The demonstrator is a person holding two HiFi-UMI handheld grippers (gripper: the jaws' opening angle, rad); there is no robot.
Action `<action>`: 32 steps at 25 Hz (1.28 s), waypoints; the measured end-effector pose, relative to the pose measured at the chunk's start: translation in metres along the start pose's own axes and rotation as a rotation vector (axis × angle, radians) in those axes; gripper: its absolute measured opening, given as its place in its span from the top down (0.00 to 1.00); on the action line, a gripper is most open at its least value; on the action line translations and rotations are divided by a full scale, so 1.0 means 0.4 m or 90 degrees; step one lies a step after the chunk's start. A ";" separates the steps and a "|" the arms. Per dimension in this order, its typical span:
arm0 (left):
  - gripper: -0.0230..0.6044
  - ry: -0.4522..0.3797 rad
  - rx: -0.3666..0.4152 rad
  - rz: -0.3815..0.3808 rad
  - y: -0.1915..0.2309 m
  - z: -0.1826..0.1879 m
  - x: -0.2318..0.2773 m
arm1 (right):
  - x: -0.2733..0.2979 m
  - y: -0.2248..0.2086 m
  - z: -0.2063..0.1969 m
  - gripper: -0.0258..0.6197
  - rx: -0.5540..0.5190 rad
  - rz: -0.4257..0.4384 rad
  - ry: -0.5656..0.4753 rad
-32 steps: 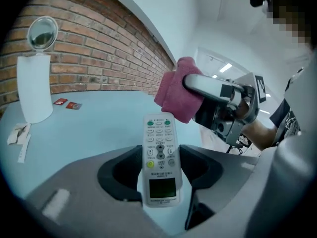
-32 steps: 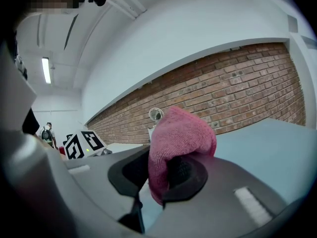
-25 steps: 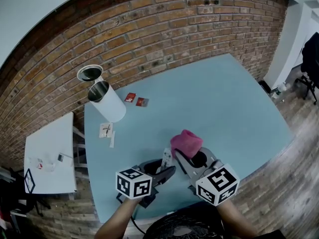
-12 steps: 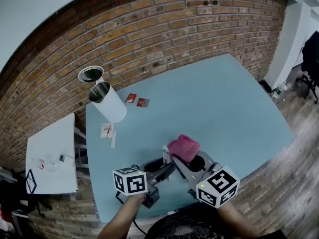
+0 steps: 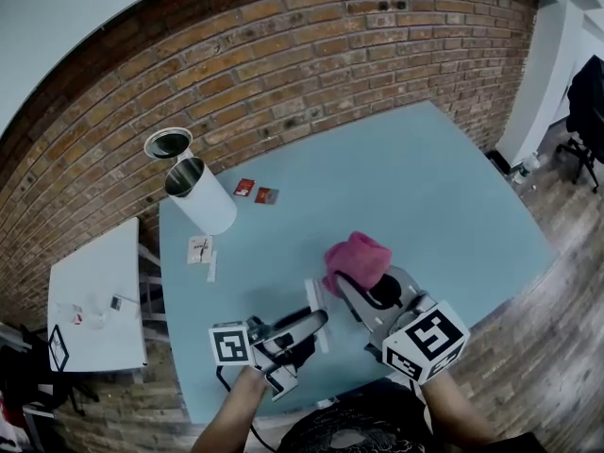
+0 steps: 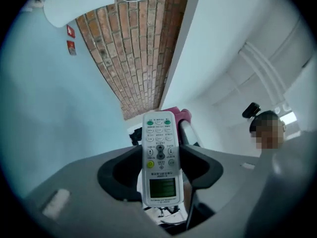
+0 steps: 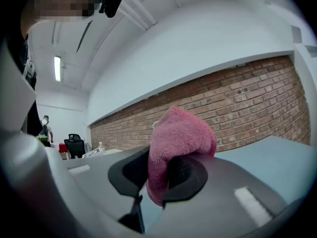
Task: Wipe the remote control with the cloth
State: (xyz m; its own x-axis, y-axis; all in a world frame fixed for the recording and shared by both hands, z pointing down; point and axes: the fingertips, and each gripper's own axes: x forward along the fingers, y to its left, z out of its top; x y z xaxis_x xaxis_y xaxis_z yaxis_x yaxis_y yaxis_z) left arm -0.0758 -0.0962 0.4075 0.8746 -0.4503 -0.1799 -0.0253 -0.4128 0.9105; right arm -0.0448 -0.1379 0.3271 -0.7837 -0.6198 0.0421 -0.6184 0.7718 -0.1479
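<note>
- one light blue table [image 5: 444, 196] fills most of the head view. it is set against a red brick wall [image 5: 283, 55], with wood flooring [image 5: 557, 338] to the right and a small white side table [image 5: 94, 291] to the left.
- near the table's far left corner is an open white canister [image 5: 203, 201] with a round ring [image 5: 170, 142] just behind it. two small red packets [image 5: 244, 187] lie nearby.
- the left gripper [image 5: 310, 321] clamps the remote control [image 6: 160, 157] by its long sides over the table's near edge, buttons facing its camera.
- the right gripper [image 5: 370, 291] is pinched on the pink cloth [image 5: 359, 258], which bunches up out of the jaws near the remote's top end.
- compared with a second ago, the left gripper has rolled. its marker cube [image 5: 233, 344] now shows one face, the remote shows as a longer white strip, and the cloth sits slightly higher.
</note>
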 end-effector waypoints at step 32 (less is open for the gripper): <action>0.58 -0.133 -0.163 -0.124 -0.006 0.138 -0.057 | 0.078 0.165 -0.090 0.86 -0.327 0.151 0.156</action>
State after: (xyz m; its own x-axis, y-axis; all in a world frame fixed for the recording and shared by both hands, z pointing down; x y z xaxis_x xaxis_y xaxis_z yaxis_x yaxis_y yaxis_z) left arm -0.1224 -0.1287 0.3886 0.7325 -0.5456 -0.4071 0.2766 -0.3079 0.9103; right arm -0.1122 -0.1012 0.3542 -0.8566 -0.4190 0.3012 -0.3268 0.8922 0.3117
